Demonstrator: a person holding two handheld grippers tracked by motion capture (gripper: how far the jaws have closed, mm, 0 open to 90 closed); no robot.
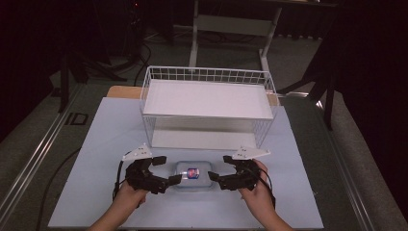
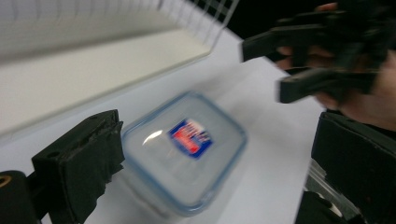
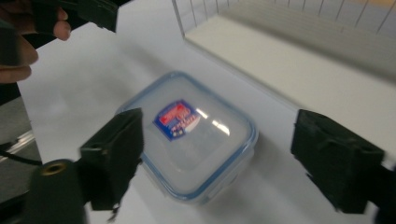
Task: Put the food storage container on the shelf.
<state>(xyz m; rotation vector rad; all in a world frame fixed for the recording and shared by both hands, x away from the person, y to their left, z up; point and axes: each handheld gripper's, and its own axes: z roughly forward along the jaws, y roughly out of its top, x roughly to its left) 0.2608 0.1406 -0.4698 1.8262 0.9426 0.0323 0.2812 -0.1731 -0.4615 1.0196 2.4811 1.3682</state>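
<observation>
The left hand-held gripper (image 1: 167, 169) is held low over the counter (image 1: 96, 144) near its front edge, jaws apart, just left of a clear lidded container (image 1: 193, 175). The right hand-held gripper (image 1: 220, 169) mirrors it just right of the container, jaws likewise apart. The container (blue seal rim, red-and-blue label on the lid) rests flat on the counter between the two, near the middle of the front edge; neither gripper is closed on it. Behind it, toward the rear edge, stands a white wire basket (image 1: 159, 77) holding a white shelf panel (image 1: 207, 98).
</observation>
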